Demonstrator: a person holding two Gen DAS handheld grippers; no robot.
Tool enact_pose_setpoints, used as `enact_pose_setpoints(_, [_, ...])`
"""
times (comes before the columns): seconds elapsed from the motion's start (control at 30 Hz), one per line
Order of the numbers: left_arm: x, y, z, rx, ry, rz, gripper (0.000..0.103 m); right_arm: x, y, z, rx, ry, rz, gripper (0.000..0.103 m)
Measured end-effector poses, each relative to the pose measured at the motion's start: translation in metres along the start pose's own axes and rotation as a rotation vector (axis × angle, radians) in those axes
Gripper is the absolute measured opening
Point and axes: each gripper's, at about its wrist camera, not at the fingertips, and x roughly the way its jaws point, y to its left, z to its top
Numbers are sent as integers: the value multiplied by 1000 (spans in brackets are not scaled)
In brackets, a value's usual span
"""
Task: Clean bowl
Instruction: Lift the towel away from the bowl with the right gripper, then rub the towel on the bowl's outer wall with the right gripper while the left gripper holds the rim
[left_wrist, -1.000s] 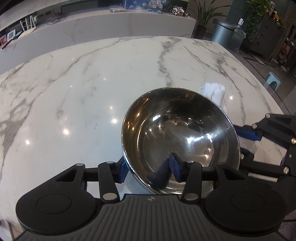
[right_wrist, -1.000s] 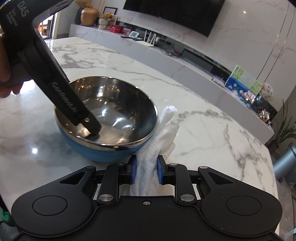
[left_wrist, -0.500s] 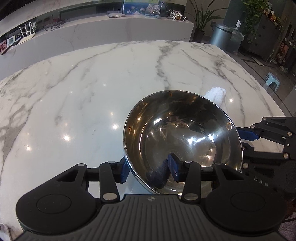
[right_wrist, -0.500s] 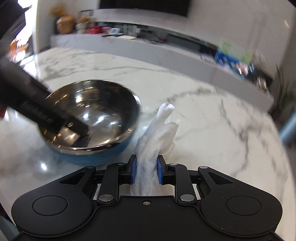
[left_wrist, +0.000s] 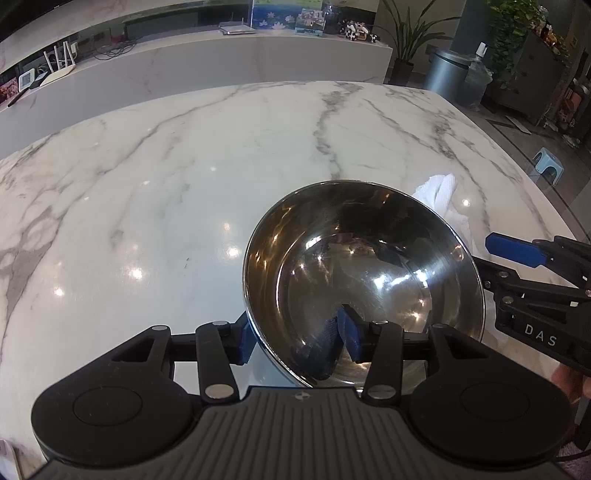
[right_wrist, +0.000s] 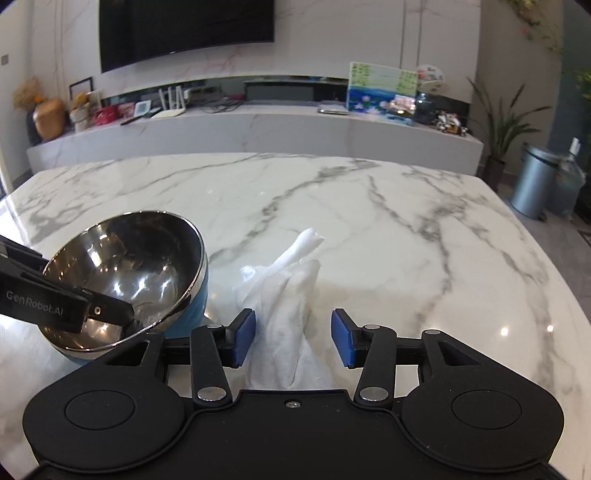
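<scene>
While left gripper (left_wrist: 297, 338) clamps bowl (left_wrist: 364, 266) (tilted), right gripper (right_wrist: 293, 341) frees cloth (right_wrist: 284, 306).

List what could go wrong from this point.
1. The left tongs pinch only the rim of the tilted bowl; it could slip and clatter onto the table.
2. The right tongs have just been opening, and the cloth lies loose between them, so wiping may stall unless it is gripped again.

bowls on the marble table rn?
1. The steel bowl with a blue outside sits tilted at the table's near edge, its rim between the left gripper fingers, left of the white cloth. None seems hidden.
</scene>
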Motion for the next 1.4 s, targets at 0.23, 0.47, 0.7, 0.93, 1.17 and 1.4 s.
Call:
enact_pose_setpoints(0.23, [0, 0, 0, -3, 2, 1, 45, 1, 7, -2, 33, 20, 11, 44])
enact_pose_setpoints(0.47, [-1, 1, -1, -3, 3, 0, 45, 7, 10, -6, 64, 29, 17, 25])
enact_pose_setpoints(0.7, [-1, 1, -1, -4, 2, 2, 45, 16, 2, -10, 112, 37, 40, 23])
enact_pose_setpoints(0.93, [0, 1, -1, -4, 2, 1, 45, 19, 4, -15, 85, 32, 44, 23])
enact_pose_setpoints(1.17, [0, 0, -1, -3, 3, 0, 45, 17, 0, -14, 105, 23, 56, 18])
enact_pose_setpoints(1.4, [-1, 3, 0, -5, 3, -3, 41, -4, -13, 0, 151, -58, 133, 17])
